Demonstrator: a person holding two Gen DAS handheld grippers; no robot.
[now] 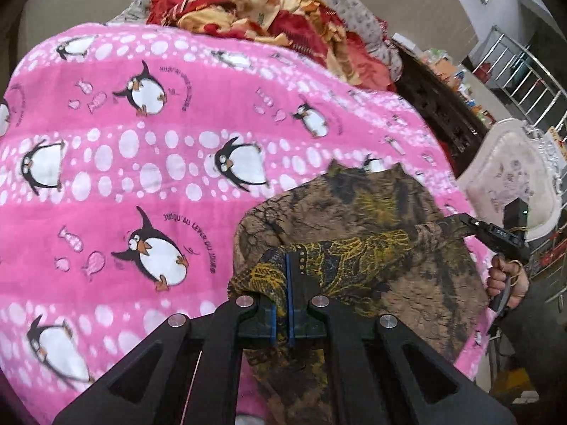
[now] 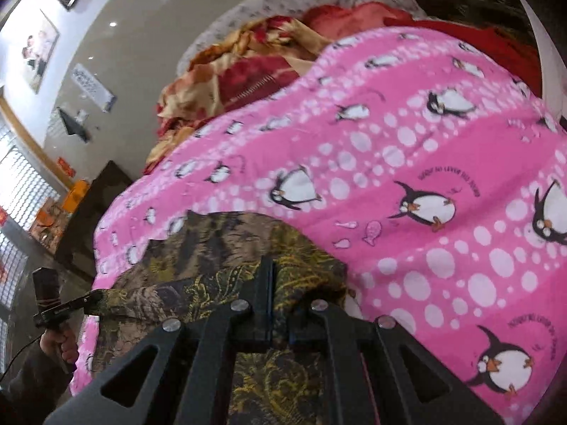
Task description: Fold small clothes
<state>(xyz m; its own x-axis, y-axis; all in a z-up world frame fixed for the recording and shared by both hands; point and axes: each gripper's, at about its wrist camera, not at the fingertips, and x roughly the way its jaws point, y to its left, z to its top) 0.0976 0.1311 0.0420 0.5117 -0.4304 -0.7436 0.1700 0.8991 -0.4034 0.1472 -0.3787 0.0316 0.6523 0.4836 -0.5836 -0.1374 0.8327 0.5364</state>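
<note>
A small brown-and-olive camouflage garment (image 1: 354,209) (image 2: 219,244) lies on a pink penguin blanket (image 1: 124,177) (image 2: 425,141). Its near edge is lifted and doubled over, showing a yellow-patterned inner side. My left gripper (image 1: 287,260) is shut on that edge at the garment's left end. My right gripper (image 2: 271,265) is shut on the same edge at the other end. Each wrist view shows the other gripper pinching its corner: the right gripper (image 1: 457,221) and the left gripper (image 2: 93,297). The cloth hangs stretched between them.
A crumpled red-and-gold quilt (image 1: 248,0) (image 2: 230,63) is piled at the blanket's far end. A white chair (image 1: 510,177) and a metal railing (image 1: 524,81) stand to the right. A dark cabinet (image 2: 92,205) stands beside the bed. A hand (image 1: 503,279) grips the right handle.
</note>
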